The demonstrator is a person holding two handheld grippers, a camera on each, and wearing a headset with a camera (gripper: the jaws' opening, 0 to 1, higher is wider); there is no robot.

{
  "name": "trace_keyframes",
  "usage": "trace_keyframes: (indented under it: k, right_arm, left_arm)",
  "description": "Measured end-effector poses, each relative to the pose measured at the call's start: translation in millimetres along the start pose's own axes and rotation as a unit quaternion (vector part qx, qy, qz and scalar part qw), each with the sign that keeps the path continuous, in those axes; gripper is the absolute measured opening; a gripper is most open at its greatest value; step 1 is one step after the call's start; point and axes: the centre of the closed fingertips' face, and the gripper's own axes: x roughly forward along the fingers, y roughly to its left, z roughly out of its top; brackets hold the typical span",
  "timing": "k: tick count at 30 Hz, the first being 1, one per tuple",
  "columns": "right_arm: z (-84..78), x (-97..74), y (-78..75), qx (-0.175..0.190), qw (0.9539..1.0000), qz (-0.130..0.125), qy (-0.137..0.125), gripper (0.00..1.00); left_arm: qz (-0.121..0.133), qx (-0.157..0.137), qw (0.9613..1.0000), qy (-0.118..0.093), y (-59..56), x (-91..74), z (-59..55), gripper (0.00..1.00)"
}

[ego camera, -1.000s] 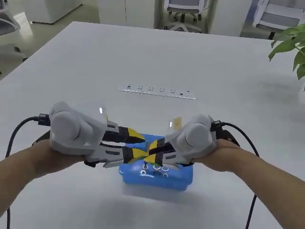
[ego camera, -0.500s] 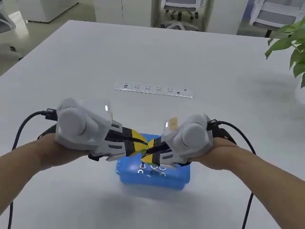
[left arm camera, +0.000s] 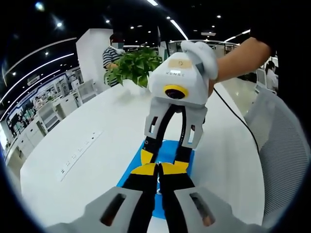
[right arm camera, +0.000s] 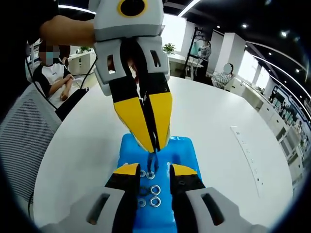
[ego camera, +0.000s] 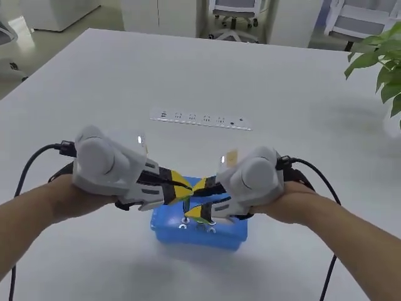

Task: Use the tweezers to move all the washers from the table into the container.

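Over the blue container, left gripper fingers pinching tweezers by washers, right gripper fingers spread.

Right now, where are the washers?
The washers lie clustered on the blue container. In the right gripper view they sit between the open jaws of the right hand-held gripper, just under the tip of the tweezers.

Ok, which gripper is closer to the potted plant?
Right. The right gripper hovers over the blue container on the side toward the plant; the left gripper faces it from the opposite side, farther from the plant.
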Motion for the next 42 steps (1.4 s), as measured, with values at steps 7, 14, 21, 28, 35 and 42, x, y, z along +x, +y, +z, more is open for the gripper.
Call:
trace_keyframes:
  k: [7,14,21,28,35,42]
  right_arm:
    - [0.7,-12.6,-2.2,0.025,0.9995,-0.019,-0.003,0.33]
    - [0.2,-28.1,-1.4,0.039,0.9985,-0.037,-0.006,0.38]
    - [0.3,-44.0,0.7,0.048,0.9973,-0.054,-0.012,0.44]
    - [2.5,-58.3,5.4,0.046,0.9962,-0.068,-0.027,0.44]
    - [8.1,-68.4,11.1,0.05,0.9953,-0.079,-0.029,0.45]
    - [14.6,-78.1,26.2,0.046,0.9952,-0.077,-0.039,0.43]
  left_arm:
    - [0.002,-0.003,1.0,-0.001,4.6,-4.3,2.4,0.05]
    - [0.004,-0.006,1.0,-0.004,4.6,-9.7,7.6,0.05]
    - [0.002,-0.004,1.0,-0.004,0.4,-14.9,12.8,0.05]
    - [-0.001,0.005,0.9999,-0.016,-9.4,-25.4,31.3,0.05]
    - [-0.011,0.02,0.9995,-0.022,-22.6,-32.7,47.9,0.05]
    - [-0.027,0.029,0.9988,-0.03,-41.9,-38.6,58.8,0.05]
